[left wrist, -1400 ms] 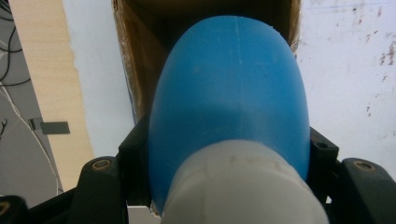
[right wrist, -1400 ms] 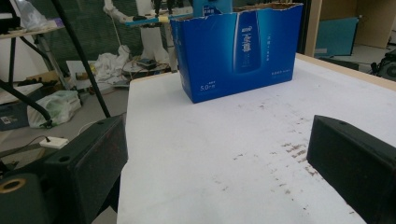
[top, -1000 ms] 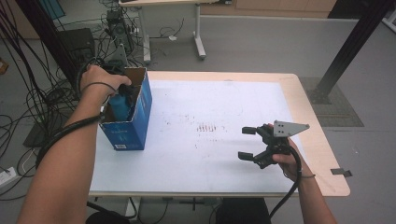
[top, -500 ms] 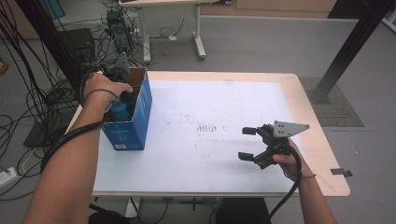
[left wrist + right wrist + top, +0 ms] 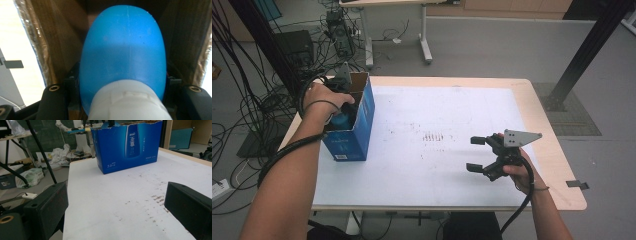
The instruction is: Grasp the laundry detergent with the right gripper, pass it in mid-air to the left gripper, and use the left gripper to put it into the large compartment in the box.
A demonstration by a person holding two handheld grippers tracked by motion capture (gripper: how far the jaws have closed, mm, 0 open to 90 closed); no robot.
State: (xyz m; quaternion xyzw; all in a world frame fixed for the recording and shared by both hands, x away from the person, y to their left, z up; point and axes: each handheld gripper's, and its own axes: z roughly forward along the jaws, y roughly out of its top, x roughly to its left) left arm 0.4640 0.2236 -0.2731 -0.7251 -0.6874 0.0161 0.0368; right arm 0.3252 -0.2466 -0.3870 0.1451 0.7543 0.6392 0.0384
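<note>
Left gripper view: left gripper (image 5: 122, 100) pinched blue bottle (image 5: 122, 52) inside box (image 5: 362, 112); lift straight toward twelve o'clock, clearing walls. Right gripper (image 5: 479, 154) spread, idle.

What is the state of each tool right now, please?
Left tool: closed on the blue bottle, inside the blue box.
Right tool: open, holding nothing, above the white table.

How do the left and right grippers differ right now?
The left gripper reaches down into the blue carton; the right gripper hovers over the bare white table, well away from it. The left is shut on a blue bottle with a white cap; the right stands open with nothing between its jaws. Both are hand-held, black and two-jawed, each trailing a cable.
</note>
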